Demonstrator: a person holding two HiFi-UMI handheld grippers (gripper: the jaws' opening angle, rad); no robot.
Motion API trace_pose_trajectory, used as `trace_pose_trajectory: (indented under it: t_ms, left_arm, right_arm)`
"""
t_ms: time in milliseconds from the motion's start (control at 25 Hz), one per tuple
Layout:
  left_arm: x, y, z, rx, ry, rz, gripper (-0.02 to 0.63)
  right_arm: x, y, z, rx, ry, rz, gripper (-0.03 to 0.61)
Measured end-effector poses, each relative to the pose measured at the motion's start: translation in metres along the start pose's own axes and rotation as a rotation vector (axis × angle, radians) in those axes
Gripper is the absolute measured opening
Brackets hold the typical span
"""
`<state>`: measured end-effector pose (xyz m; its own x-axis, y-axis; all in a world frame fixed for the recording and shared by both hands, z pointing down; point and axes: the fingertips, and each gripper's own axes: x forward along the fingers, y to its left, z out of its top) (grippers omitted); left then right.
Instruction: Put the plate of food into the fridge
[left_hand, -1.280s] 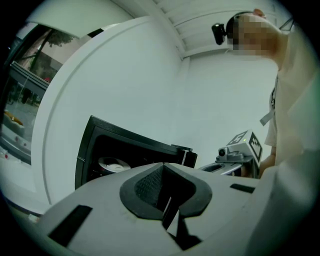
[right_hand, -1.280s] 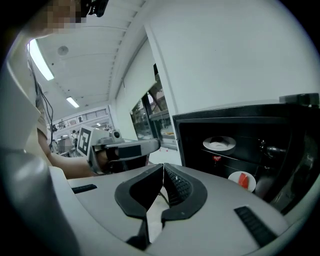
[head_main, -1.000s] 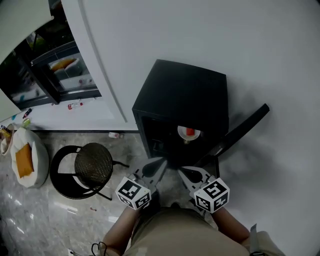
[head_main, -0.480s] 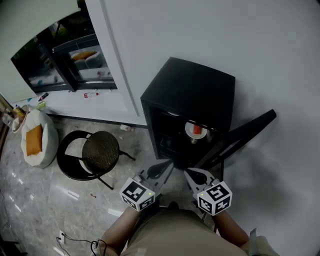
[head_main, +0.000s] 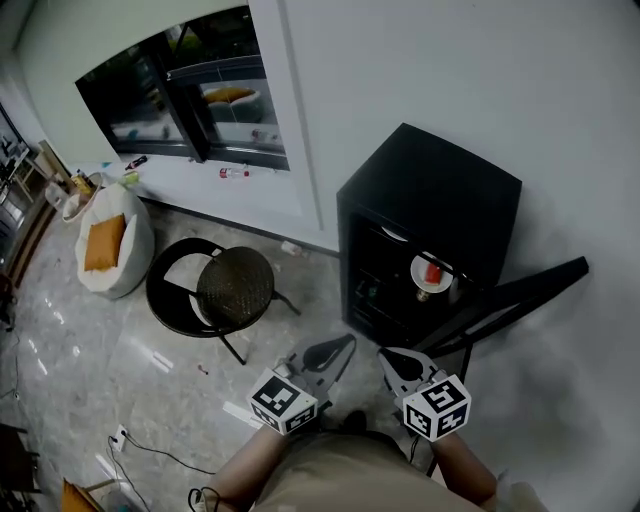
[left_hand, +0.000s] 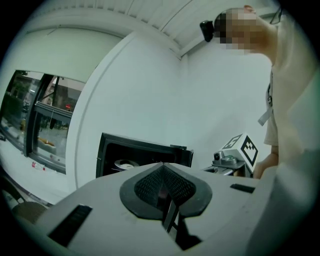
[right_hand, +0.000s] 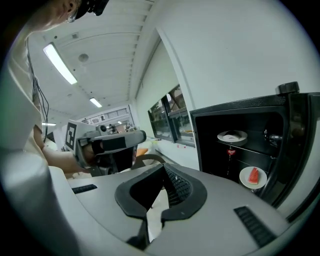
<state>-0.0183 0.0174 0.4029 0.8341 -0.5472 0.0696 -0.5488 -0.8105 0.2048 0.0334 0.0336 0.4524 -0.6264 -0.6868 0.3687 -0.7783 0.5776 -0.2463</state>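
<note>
Head view: the plate of food (head_main: 431, 272) sits near a shelf's front edge in the fridge (head_main: 440, 190), where the open door (head_main: 525, 292) could clip it if swung shut; left gripper view: left tongs (left_hand: 161, 165) pressed together, empty; right gripper view: right tongs (right_hand: 162, 167) likewise.

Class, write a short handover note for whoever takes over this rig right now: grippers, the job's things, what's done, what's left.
Left gripper: shut, empty.
Right gripper: shut, empty. Both are held in front of the fridge.
Plate of food: inside the fridge, lower than a second plate.
Done: the plate is in.
Left: the door stands open; probably shut it.
</note>
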Motion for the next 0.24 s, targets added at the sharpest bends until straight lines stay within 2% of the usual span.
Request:
trace_pose_trajectory:
  t_ms: [240]
  left_arm:
    - [-0.025, 0.008, 0.004, 0.009, -0.016, 0.02, 0.012]
  right_arm:
    - [0.013, 0.022, -0.002, -0.007, 0.015, 0.028, 0.021]
